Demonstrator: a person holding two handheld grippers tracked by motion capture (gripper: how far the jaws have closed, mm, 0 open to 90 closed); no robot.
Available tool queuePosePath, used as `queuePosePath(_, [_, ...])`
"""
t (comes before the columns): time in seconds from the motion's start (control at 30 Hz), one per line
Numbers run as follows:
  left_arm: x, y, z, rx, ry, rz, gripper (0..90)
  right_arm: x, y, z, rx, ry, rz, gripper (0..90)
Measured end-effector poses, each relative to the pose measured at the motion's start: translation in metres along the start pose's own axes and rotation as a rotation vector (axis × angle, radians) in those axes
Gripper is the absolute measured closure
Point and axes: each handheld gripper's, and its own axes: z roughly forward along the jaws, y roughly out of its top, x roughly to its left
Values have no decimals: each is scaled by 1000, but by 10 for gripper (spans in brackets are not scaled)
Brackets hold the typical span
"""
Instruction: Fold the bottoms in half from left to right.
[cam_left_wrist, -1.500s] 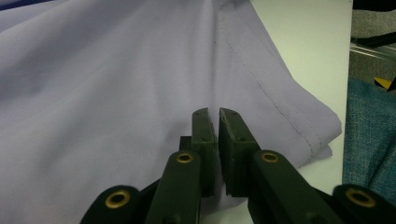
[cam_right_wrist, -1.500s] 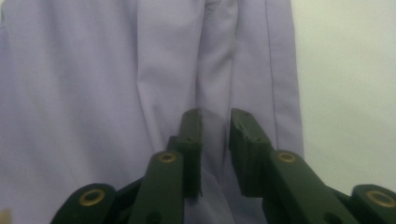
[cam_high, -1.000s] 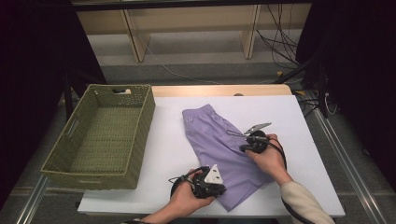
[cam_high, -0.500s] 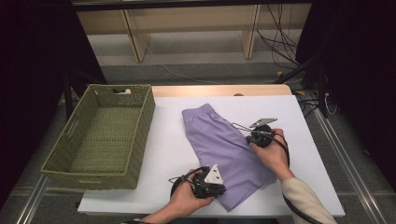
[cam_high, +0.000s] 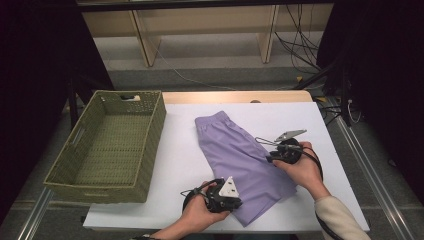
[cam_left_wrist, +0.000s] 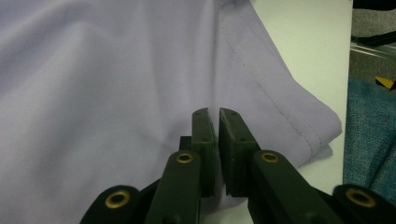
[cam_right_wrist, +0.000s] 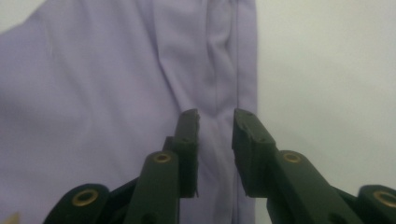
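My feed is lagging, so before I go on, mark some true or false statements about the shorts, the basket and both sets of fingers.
1. The purple shorts lie inside the basket. False: they lie flat on the white table, right of the green woven basket.
2. The left gripper has its fingers nearly together at the fabric near the hem. True.
3. The right gripper is clamped tight on the shorts. False: its jaws have just been opening; a gap shows, with fabric lying between them.
4. The basket holds folded clothes. False: nothing lies in it.
5. Both grippers are at the shorts. True.
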Motion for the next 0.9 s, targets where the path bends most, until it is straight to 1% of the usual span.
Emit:
queuePosePath(0.03, [0, 0, 0, 1, 1, 2, 839, -1, -4, 0, 22, 9, -3, 713])
queuePosePath(0.1, [0, 0, 0, 5, 2, 5, 839, -2, -9, 1, 45, 20, -13, 734])
queuePosePath(0.17, [0, 0, 0, 1, 1, 3, 839, -1, -12, 2, 63, 28, -21, 781])
queuePosePath(0.2, [0, 0, 0, 1, 0, 3, 839, -1, -13, 1, 76, 31, -18, 834])
queuePosePath(0.23, [0, 0, 0, 0, 0, 2, 839, 0, -14, 1, 78, 27, -24, 879])
queuePosePath(0.27, [0, 0, 0, 0, 0, 3, 839, -1, -13, 0, 76, 22, -22, 899])
queuePosePath(0.43, [0, 0, 0, 0, 3, 5, 839, 0, -8, -8, 18, -28, -32, 900])
queuePosePath(0.5, [-1, 0, 0, 1, 3, 5, 839, 2, -7, -11, 1, -61, -40, 900])
queuePosePath(0.53, [-1, 0, 0, 1, 3, 5, 839, 2, -7, -10, 5, -62, -45, 900])
queuePosePath(0.6, [-1, 0, 0, 1, 4, 5, 838, 1, -10, -5, 39, -72, -66, 895])
queuePosePath(0.67, [-1, 0, 0, 1, 3, 5, 838, 0, -15, 3, 80, -53, -66, 887])
queuePosePath(0.7, [0, 0, 0, 1, 3, 5, 838, -1, -17, 6, 89, -41, -61, 881])
queuePosePath(0.73, [0, 0, 0, 1, 3, 5, 838, -3, -18, 8, 74, -36, -55, 872])
queuePosePath(0.77, [0, 0, 0, 2, 2, 5, 838, -4, -18, 6, 75, -33, -43, 853])
queuePosePath(0.8, [0, 0, 0, -1, 3, 5, 838, -5, -17, 3, 69, -42, -45, 843])
queuePosePath(0.83, [0, 0, 0, 0, 2, 5, 838, -5, -16, 0, 56, -54, -36, 827])
queuePosePath(0.9, [0, 0, 0, -1, 2, 5, 837, -6, -16, -6, 39, -56, -28, 809])
